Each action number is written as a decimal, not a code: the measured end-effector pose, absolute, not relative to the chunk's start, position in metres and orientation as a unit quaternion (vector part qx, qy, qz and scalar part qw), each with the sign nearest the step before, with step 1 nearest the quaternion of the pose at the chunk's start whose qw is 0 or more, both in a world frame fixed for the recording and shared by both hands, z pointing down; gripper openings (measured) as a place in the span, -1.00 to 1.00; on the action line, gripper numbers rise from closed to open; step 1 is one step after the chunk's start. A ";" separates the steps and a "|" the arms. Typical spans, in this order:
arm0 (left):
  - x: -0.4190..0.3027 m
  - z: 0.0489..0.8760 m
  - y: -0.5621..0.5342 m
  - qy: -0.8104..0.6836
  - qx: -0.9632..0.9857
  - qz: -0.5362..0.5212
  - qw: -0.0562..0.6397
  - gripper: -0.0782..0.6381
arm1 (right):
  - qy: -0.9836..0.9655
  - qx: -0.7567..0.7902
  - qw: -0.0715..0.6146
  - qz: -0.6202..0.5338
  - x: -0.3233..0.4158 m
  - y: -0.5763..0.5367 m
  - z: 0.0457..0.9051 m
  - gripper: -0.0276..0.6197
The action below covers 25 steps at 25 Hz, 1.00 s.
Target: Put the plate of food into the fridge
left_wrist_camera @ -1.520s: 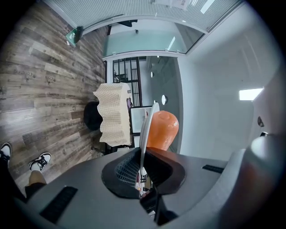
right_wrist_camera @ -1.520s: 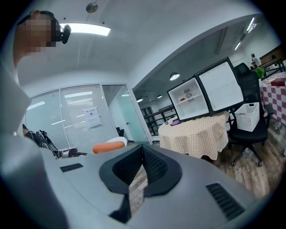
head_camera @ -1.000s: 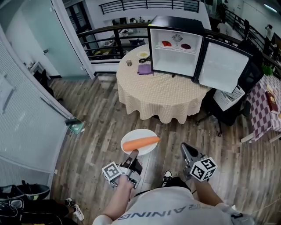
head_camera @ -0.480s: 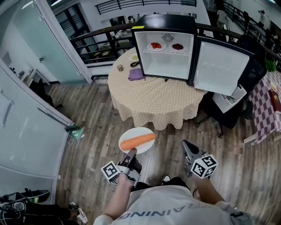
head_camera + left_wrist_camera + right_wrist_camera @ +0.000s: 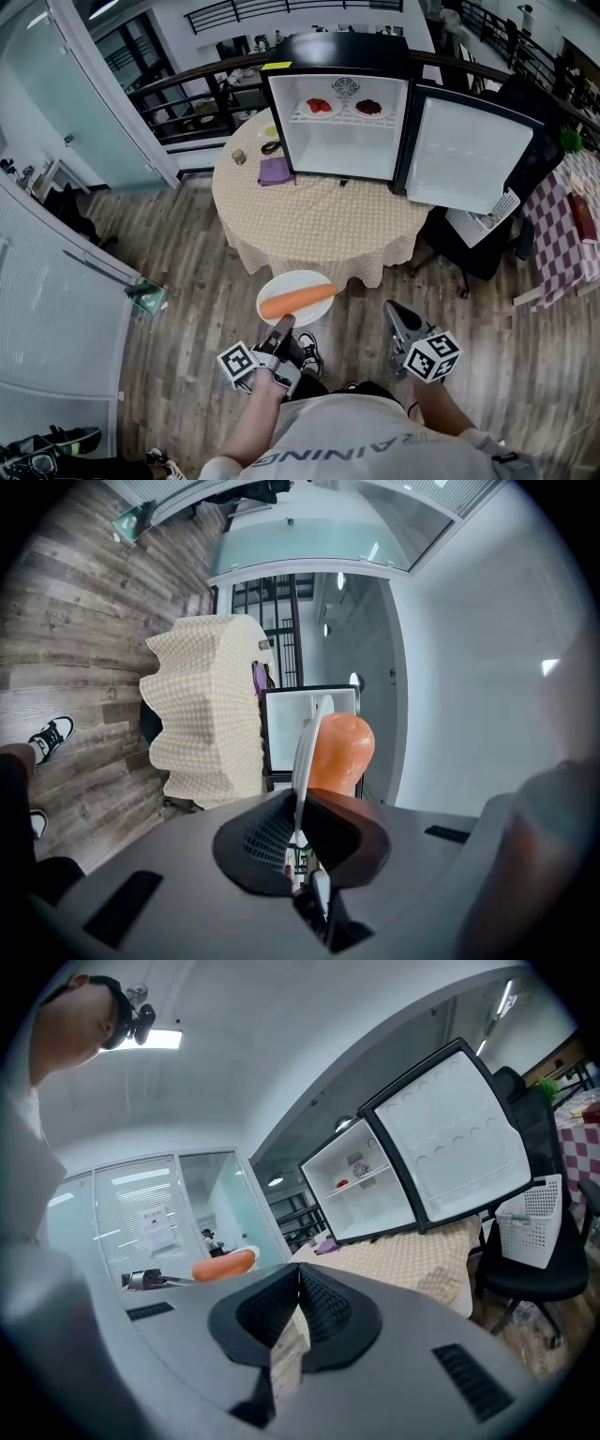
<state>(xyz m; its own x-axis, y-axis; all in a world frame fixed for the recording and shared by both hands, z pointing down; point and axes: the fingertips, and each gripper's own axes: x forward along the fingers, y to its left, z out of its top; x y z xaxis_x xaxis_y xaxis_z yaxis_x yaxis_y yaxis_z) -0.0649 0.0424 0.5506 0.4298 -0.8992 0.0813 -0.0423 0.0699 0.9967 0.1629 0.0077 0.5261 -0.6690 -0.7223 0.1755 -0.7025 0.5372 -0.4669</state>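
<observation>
A white plate [image 5: 292, 286] with an orange carrot [image 5: 298, 302] on it hangs level above the wooden floor, its near rim pinched by my left gripper [image 5: 282, 325]. In the left gripper view the plate [image 5: 308, 742] is seen edge-on between the pads, with the carrot [image 5: 339, 752] behind it. My right gripper [image 5: 395, 317] hovers to the right, shut and empty. The small black fridge [image 5: 339, 103] stands on the round table [image 5: 309, 220] ahead, its door [image 5: 469, 155] swung open to the right. Two red foods lie on its upper shelf [image 5: 342, 112].
A purple cloth [image 5: 275, 170], a small jar [image 5: 240, 157] and a dish sit on the table left of the fridge. A black office chair [image 5: 478, 248] with a white basket [image 5: 480, 218] stands right of the table. A glass partition [image 5: 66, 272] runs along the left.
The table and fridge have drawn nearer and shifted left in the head view as I walk toward them. Both grippers keep their hold and stance.
</observation>
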 end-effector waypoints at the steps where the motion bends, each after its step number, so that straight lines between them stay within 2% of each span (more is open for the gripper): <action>1: -0.067 0.552 0.032 -0.400 0.586 -0.349 0.612 -0.71 | 0.874 -0.415 0.020 -0.253 0.163 -0.001 0.525 -0.85; 7: -0.086 0.546 -0.033 -0.379 0.604 -0.336 0.615 -0.71 | 0.861 -0.449 0.021 -0.240 0.150 -0.057 0.514 -0.85; 25: -0.168 0.554 -0.167 -0.344 0.628 -0.296 0.632 -0.71 | 0.851 -0.470 -0.011 -0.235 0.041 -0.169 0.503 -0.84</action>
<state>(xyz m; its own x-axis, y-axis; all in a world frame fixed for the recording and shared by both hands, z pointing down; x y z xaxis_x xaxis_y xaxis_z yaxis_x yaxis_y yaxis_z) -0.1677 -0.1666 0.5540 0.5878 -0.8065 0.0631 -0.0579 0.0358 0.9977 0.0410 -0.1693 0.5033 -0.5572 -0.7949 0.2401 -0.8056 0.4474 -0.3884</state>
